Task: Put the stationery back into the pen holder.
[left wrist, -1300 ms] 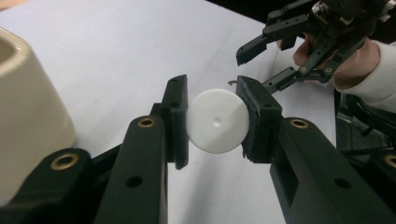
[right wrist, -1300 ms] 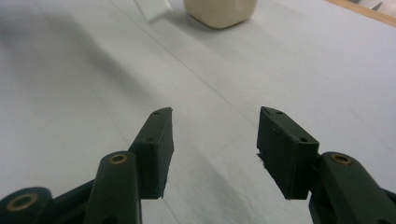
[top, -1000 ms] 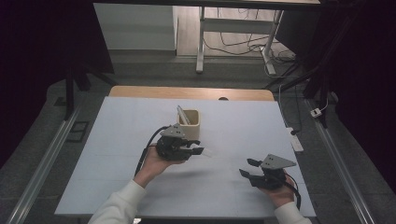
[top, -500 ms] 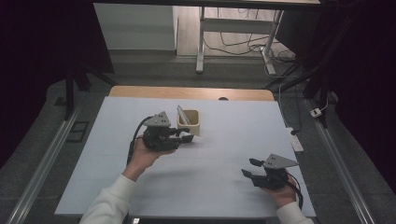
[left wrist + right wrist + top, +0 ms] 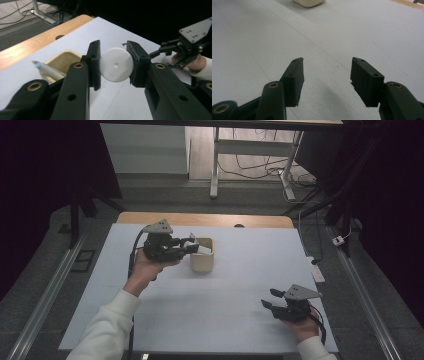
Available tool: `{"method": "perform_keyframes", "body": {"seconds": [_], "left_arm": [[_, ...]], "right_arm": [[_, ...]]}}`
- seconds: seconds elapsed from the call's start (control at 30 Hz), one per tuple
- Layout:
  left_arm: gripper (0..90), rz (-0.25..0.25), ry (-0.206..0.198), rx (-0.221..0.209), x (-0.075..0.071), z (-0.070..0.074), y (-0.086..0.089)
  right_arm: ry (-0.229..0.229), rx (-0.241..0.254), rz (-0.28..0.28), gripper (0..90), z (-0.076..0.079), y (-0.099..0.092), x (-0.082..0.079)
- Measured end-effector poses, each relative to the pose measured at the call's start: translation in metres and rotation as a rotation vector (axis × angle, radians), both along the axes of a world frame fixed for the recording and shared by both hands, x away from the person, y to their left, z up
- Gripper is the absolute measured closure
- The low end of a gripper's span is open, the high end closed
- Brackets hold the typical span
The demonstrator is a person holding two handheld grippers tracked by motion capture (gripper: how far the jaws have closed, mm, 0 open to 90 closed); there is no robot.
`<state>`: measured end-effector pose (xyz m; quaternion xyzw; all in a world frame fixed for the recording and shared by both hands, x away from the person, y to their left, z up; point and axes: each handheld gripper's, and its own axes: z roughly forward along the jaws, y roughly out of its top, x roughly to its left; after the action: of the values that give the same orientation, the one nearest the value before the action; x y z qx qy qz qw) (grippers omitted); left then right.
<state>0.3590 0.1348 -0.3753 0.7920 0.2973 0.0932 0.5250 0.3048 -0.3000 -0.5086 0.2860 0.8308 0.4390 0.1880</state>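
- The left claw (image 5: 192, 245) is closed on a white cylindrical thing (image 5: 116, 64), its round end facing the left gripper view; the pads press both sides, and the claw hangs raised just over the near-left rim of the cup.
- The right claw (image 5: 272, 299) rests low near the table's right front corner, jaws parted with nothing between them, well apart from the cup.
- The table (image 5: 240, 270) is a pale sheet, bare apart from the cup, with a wooden edge at the far side.
- The beige cup (image 5: 202, 262) stands upright near the middle of the table; the white thing is in the air beside its opening.
- A pen (image 5: 47, 71) with a pale blue tip leans inside the cup.
- Step in hand, as I judge it: carrying the white thing to the cup. The next move calls for centring it over the opening, clear of the pen, lowering, then parting the jaws.
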Motion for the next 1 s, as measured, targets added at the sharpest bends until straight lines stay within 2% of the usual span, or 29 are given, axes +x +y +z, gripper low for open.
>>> {"method": "perform_keyframes", "body": {"seconds": [0.13, 0.3, 0.47, 0.8, 1.0], "left_arm": [[65.7, 0.01, 0.001, 0.006, 0.006, 0.005, 0.004], [65.7, 0.038, 0.018, 0.032, 0.016, 0.007, 0.008], [65.7, 0.069, 0.046, 0.081, 0.033, 0.005, 0.008], [65.6, 0.095, 0.091, 0.191, 0.06, -0.008, -0.011], [65.6, 0.094, 0.12, 0.213, 0.068, -0.015, -0.019]], "right_arm": [[0.001, -0.001, -0.006, 43.8, -0.001, -0.001, -0.001], [0.001, 0.003, -0.016, 43.7, 0.0, -0.003, -0.002], [0.009, -0.001, -0.016, 43.4, -0.001, -0.004, -0.001], [0.012, -0.01, -0.022, 43.0, -0.003, -0.004, -0.001], [0.009, -0.012, -0.025, 42.9, -0.003, -0.004, -0.001]]}}
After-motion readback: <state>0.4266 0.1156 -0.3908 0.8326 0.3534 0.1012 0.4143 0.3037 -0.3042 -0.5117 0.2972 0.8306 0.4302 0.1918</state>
